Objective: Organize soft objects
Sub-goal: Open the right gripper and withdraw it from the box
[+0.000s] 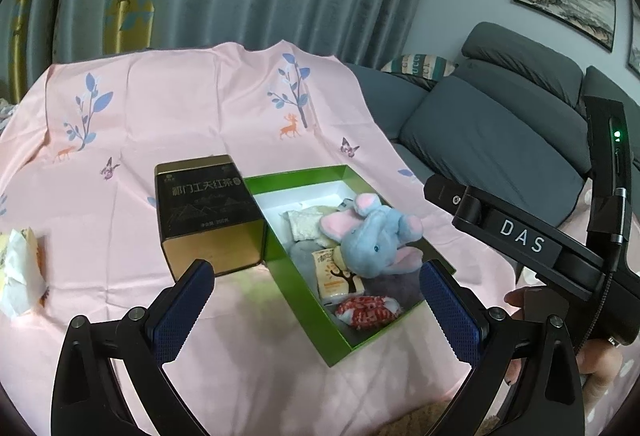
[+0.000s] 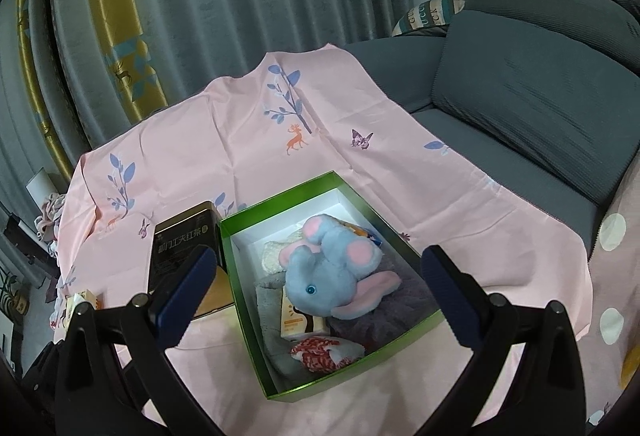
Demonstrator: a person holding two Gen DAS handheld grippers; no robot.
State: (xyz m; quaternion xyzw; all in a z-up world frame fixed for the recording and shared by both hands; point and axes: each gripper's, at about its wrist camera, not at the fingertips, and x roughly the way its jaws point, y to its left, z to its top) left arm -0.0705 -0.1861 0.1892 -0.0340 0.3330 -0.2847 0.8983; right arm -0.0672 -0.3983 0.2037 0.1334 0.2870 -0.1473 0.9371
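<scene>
A green box sits on the pink cloth. It holds a blue and pink plush elephant, a red and white soft item, a cream cloth, grey fabric and a tissue pack. My left gripper is open and empty, above the box's near end. My right gripper is open and empty over the box. Its body also shows in the left wrist view.
A black and gold tea tin stands against the box's left side. A white and yellow tissue pack lies at the cloth's left edge. A grey sofa is at the right, curtains behind.
</scene>
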